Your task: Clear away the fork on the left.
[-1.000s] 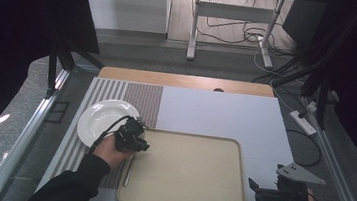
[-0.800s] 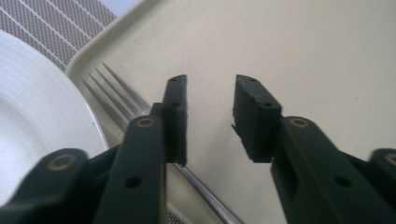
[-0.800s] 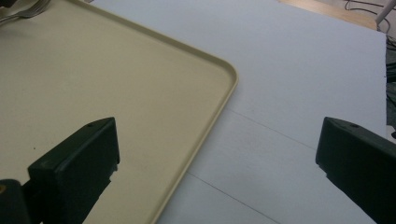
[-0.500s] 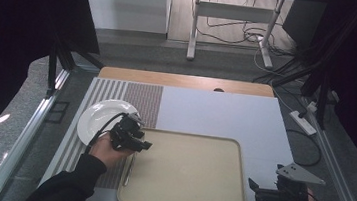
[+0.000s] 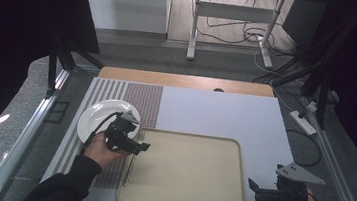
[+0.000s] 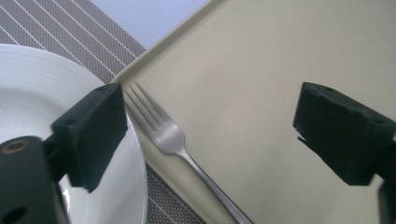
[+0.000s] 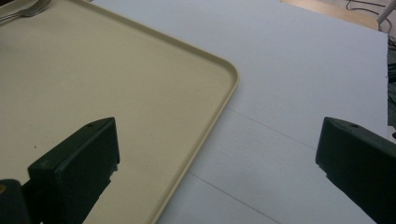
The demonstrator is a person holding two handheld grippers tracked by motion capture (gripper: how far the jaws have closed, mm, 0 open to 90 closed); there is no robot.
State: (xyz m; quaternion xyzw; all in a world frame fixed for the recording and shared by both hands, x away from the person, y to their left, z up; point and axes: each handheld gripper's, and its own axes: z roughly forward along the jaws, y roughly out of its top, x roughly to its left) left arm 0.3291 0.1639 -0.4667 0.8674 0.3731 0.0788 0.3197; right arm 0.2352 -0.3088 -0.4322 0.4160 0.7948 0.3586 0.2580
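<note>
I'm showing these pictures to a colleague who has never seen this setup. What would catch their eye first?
Probably the big beige tray at the table's near edge, with a fork lying along its left rim. Just left of it a white plate sits on a striped placemat. The left gripper, jaws just opened, hovers over the fork, while the right gripper waits open at the tray's right corner.

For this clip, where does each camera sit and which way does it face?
High view: above the person's side, looking forward and down on the beige tray; forearms, left gripper and right gripper show.
Left gripper view: on the left gripper, looking down past its open jaws at the fork and white plate.
Right gripper view: on the right gripper, looking across the tray's corner and the table.
All three share tray and fork.
</note>
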